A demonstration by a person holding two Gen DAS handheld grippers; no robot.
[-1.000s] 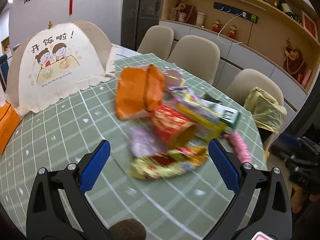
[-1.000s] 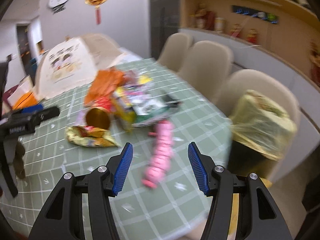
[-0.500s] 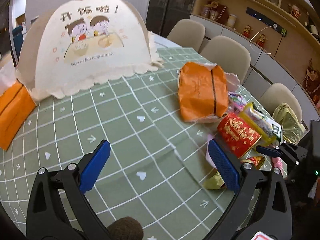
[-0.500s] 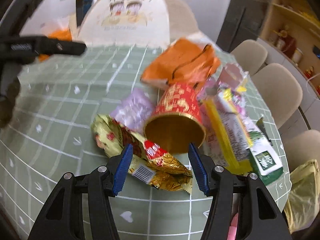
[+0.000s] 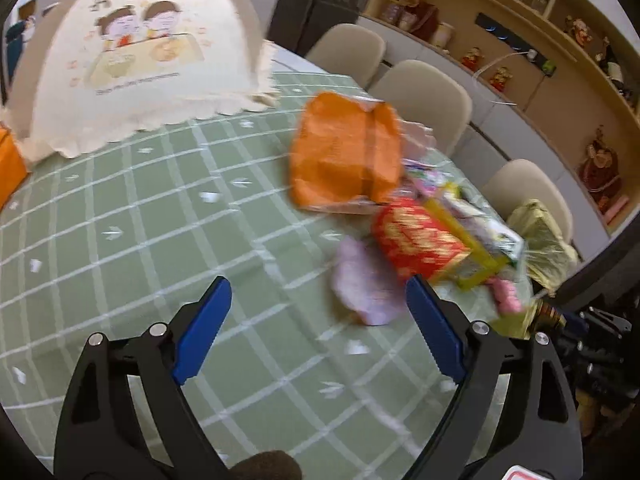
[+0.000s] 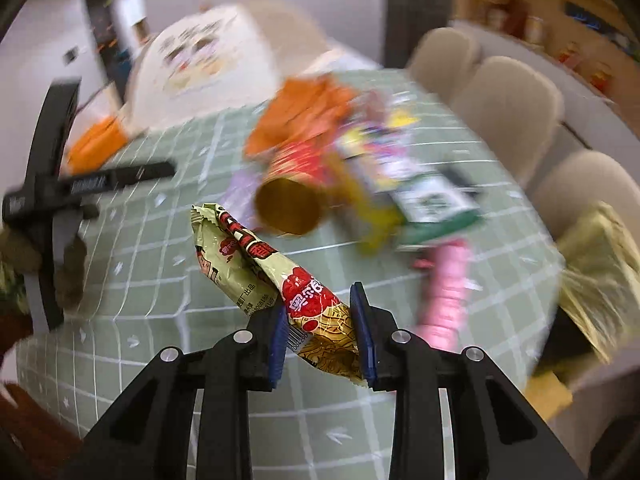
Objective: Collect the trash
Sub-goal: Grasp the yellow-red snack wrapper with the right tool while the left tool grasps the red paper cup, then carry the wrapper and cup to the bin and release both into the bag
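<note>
My right gripper (image 6: pixel 322 336) is shut on a gold and red snack wrapper (image 6: pixel 272 276) and holds it above the green checked tablecloth (image 6: pixel 168 272). Behind it lies a heap of trash: a red and gold paper cup on its side (image 6: pixel 290 196), an orange bag (image 6: pixel 304 116), a green and white packet (image 6: pixel 432 200), a pink strip of packets (image 6: pixel 448 292). My left gripper (image 5: pixel 320 332) is open and empty over the cloth (image 5: pixel 160 220), left of the cup (image 5: pixel 416 240), a pale purple wrapper (image 5: pixel 364 284) and the orange bag (image 5: pixel 344 152).
A cream mesh food cover (image 5: pixel 140 52) stands at the back left. Beige chairs (image 5: pixel 424 96) line the far side. A bin lined with a yellow bag (image 6: pixel 600 272) stands off the table's right edge. An orange box (image 5: pixel 10 168) sits at the far left.
My right gripper has closed on the gold and red wrapper and lifted it off the cloth. My left gripper has swung slightly right, toward the trash heap, and stays open.
</note>
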